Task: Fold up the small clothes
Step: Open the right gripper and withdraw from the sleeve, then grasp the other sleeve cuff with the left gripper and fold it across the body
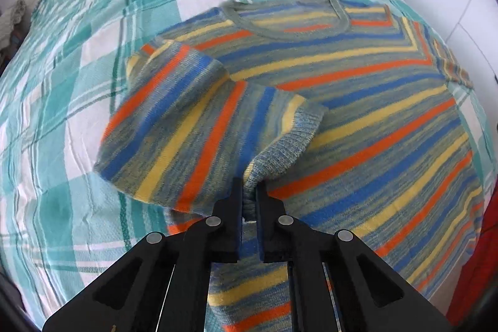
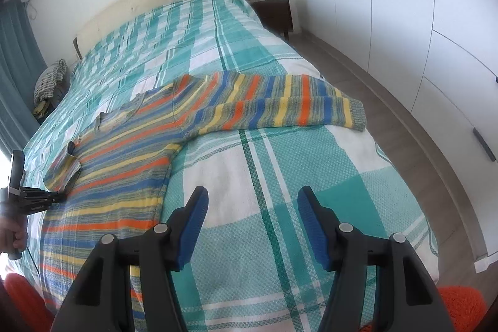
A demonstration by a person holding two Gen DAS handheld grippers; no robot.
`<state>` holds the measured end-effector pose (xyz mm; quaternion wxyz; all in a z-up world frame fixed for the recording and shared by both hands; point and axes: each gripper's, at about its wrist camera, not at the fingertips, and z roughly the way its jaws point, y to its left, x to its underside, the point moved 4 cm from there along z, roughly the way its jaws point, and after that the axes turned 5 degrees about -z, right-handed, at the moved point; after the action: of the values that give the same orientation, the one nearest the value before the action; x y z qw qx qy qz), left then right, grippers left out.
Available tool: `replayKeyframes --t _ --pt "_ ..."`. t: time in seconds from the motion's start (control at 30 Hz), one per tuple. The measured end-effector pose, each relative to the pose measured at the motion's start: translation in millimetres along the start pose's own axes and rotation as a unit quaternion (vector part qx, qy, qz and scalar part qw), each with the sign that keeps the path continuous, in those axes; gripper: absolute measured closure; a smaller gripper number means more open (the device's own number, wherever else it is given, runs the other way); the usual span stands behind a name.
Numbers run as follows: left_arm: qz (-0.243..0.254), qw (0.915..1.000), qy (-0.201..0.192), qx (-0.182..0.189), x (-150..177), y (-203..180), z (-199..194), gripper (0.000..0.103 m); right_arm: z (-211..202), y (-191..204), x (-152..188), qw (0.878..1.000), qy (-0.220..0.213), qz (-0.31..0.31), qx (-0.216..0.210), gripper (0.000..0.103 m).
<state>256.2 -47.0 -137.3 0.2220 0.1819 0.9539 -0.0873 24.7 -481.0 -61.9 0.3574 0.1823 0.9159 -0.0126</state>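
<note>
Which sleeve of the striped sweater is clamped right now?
The sleeve folded across the chest: the left gripper pinches its cuff. The other sleeve lies stretched out flat, untouched, ahead of the open right gripper.

Left claw (image 1: 249, 192): black plastic linkage arms with triangular cut-outs and four round silver rivets; fingers (image 1: 232, 220) black with dark blue pads. Right claw (image 2: 252, 226): same black frame, four silver rivets, ribbed blue pads (image 2: 194, 226) (brighter here). Hand (image 2: 14, 235) on a black handle; a white band wraps the handle higher up.
</note>
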Motion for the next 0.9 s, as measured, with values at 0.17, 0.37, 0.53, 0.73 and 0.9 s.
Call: replayKeyframes --t 0.17,0.37,0.53,0.73,0.9 --pt "-0.381 0.9186 -0.104 0.021 15.4 164.1 -64.5 0.098 0.4 2.5 2.0 1.0 -0.002 -0.007 0.001 0.043" --pt "-0.487 0.8698 -0.058 -0.053 61.9 247.2 -44.2 0.099 14.1 12.0 4.0 1.0 0.016 -0.016 -0.018 0.043" --pt "-0.517 0.8531 -0.058 -0.039 78.8 253.5 -43.1 0.099 18.8 21.4 7.9 0.999 0.023 -0.036 -0.022 0.043" --pt "-0.531 0.8441 -0.058 -0.041 83.2 259.2 -46.6 0.099 23.2 17.6 9.5 0.999 0.03 -0.029 -0.021 0.043" --pt "-0.556 0.8289 -0.034 -0.051 104.3 271.1 -31.9 0.101 25.9 18.0 10.5 0.999 0.034 -0.027 -0.024 0.043"
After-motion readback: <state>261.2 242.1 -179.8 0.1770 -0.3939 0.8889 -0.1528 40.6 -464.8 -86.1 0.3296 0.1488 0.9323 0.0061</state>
